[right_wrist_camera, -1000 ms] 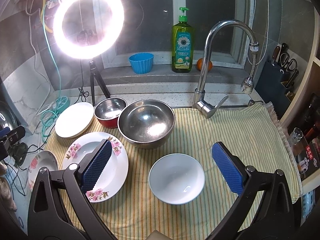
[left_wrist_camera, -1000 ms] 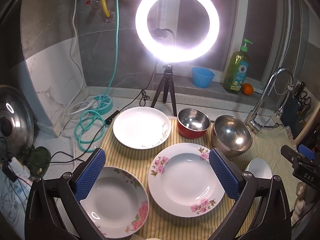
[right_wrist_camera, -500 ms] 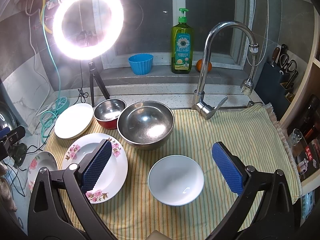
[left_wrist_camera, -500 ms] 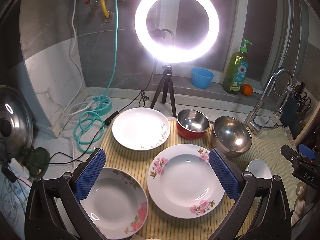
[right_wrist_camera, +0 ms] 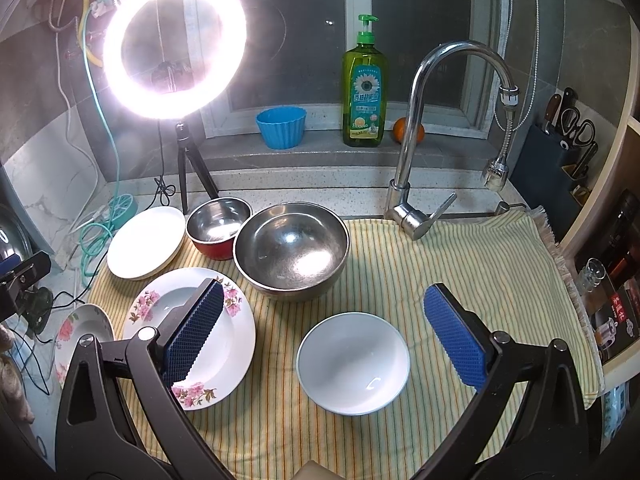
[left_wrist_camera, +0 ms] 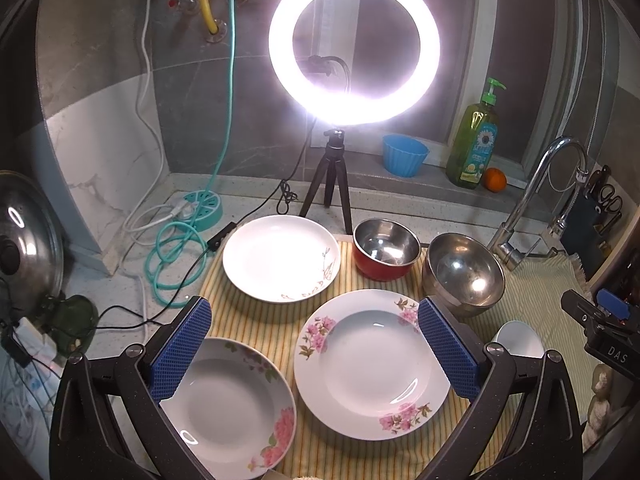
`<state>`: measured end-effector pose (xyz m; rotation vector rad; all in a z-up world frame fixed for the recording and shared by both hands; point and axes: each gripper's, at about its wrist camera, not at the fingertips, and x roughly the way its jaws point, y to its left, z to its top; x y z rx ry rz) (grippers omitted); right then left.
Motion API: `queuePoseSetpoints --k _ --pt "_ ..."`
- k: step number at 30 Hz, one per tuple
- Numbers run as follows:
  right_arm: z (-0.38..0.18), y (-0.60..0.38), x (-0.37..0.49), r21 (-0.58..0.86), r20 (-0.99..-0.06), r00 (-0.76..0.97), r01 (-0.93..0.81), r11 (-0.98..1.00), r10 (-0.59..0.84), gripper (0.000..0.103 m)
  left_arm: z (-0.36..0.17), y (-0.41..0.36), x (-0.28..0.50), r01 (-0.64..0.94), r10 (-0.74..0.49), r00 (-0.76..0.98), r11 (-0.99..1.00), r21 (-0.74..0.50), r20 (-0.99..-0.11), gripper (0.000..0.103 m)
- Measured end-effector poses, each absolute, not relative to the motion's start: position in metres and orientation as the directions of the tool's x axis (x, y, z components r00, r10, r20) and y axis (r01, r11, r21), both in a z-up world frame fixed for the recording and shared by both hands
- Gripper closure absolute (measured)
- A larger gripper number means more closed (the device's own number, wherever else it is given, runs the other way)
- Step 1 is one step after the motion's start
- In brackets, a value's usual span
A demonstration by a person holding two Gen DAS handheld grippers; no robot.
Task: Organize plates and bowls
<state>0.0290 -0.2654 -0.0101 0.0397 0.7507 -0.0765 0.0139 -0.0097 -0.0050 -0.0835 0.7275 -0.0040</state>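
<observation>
right gripper body (left_wrist_camera: 608, 344), right edge of my left view: i read "das"
soap bottle label (right_wrist_camera: 365, 104): unreadable to me

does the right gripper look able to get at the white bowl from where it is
Probably yes. The right gripper is open, with the white bowl lying alone on the striped cloth between and just beyond its fingers. Nothing sits between them; the large steel bowl is farther back.

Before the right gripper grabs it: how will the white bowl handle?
The white bowl looks glazed, so probably slippery against the pads. Likely ceramic: stiff, chips if knocked against the steel bowl. On the striped cloth, a push may bunch fabric.
</observation>
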Motion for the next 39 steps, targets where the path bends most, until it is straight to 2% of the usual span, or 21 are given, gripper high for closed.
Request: queuePoseSetpoints --k 15,24,26,30,34,36,38,39 --pt "-0.013 -0.268 0.038 0.006 -0.693 0.719 0.088 0.996 -0.059 0.000 -0.013 -0.010 0.028 -0.004 -0.049 0.731 0.997 -0.076 -0.681 0.001" --pt "-0.025 -0.266 0.037 0.026 -0.709 0.705 0.082 0.996 -0.039 0.000 -0.028 0.003 0.042 0.005 -0.058 0.691 0.997 -0.075 -0.721 0.001" --pt "-0.029 -0.264 0.036 0.030 -0.719 0.694 0.074 0.997 -0.030 0.008 -0.032 0.007 0.046 0.014 -0.065 0.676 0.997 -0.076 -0.734 0.001" --pt "-0.042 -0.263 0.031 0.067 -0.748 0.663 0.053 0.996 0.015 0.015 -0.044 0.011 0.055 0.048 -0.098 0.637 0.995 -0.088 -0.765 0.017" --pt "-0.057 -0.258 0.026 0.125 -0.777 0.624 0.022 0.992 0.084 0.032 -0.063 0.017 0.068 0.096 -0.189 0.557 0.982 -0.164 -0.808 0.037" --pt "-0.066 -0.252 0.024 0.149 -0.794 0.596 0.000 0.989 0.120 0.041 -0.076 0.021 0.076 0.104 -0.232 0.512 0.972 -0.209 -0.827 0.051" --pt "-0.079 -0.246 0.024 0.182 -0.819 0.551 -0.023 0.983 0.164 0.054 -0.086 0.022 0.081 0.109 -0.255 0.476 0.967 -0.232 -0.842 0.056" --pt "-0.083 -0.243 0.023 0.192 -0.826 0.536 -0.026 0.981 0.176 0.056 -0.092 0.023 0.084 0.113 -0.264 0.459 0.965 -0.238 -0.848 0.062"
